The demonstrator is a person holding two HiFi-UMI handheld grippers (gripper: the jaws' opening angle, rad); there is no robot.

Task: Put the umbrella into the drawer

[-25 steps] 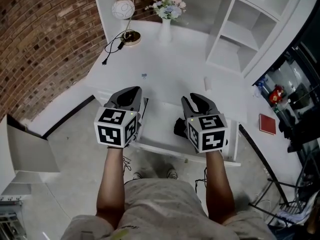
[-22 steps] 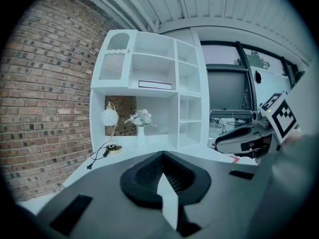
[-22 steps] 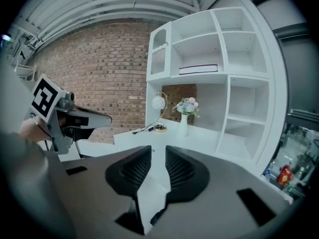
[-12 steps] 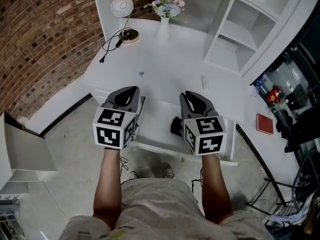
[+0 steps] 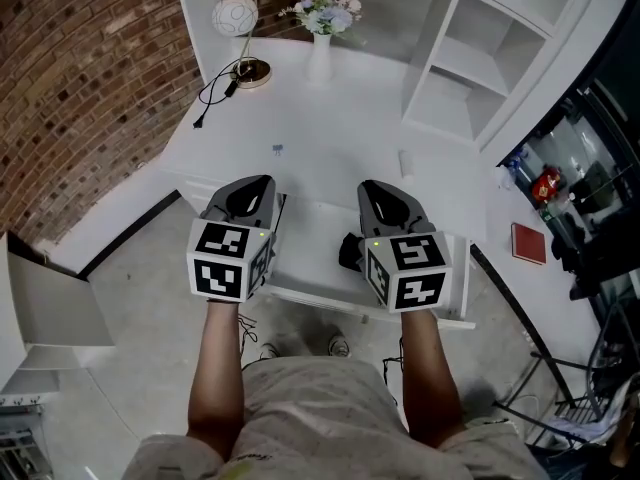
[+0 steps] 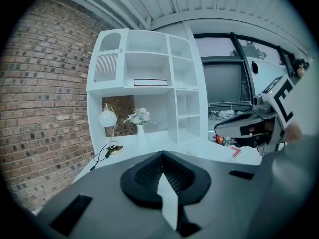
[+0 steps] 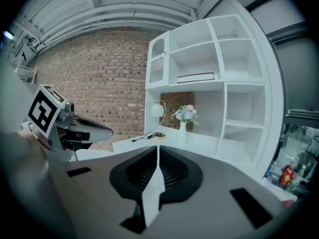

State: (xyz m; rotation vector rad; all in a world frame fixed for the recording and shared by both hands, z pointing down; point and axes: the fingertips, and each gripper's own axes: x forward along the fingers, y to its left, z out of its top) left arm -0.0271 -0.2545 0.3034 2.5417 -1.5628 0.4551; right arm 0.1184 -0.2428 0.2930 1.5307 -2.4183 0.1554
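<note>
The right gripper (image 5: 372, 187) is held low over the open drawer (image 5: 312, 248). Its jaws have just been closing and are now pressed together, with nothing caught between them. The left gripper (image 5: 264, 181) is held level with it, well to its left, over the drawer's left end. Its jaws are likewise brought together at the tips and nothing is pinched there.

A dark, bunched thing, taken to be the umbrella (image 5: 349, 252), is seen just beside the right gripper on its left and below it, lying inside the drawer. Much of it is hidden under that gripper's body, so its full lie cannot be told. Since it is no longer carried by either gripper, the placing is judged to be done, and the shutting of the empty right jaws is read as the end of a release rather than a new grasp.

The drawer is left pulled out from the front edge of the tabletop (image 5: 330, 128), beyond and ahead of both grippers. Both grippers are kept pointing forward and slightly down, close to the drawer's front. This is likely so that the drawer can be pushed shut next, if that is wanted. Care would be needed that no part of the umbrella is trapped at the drawer's edge.
</note>
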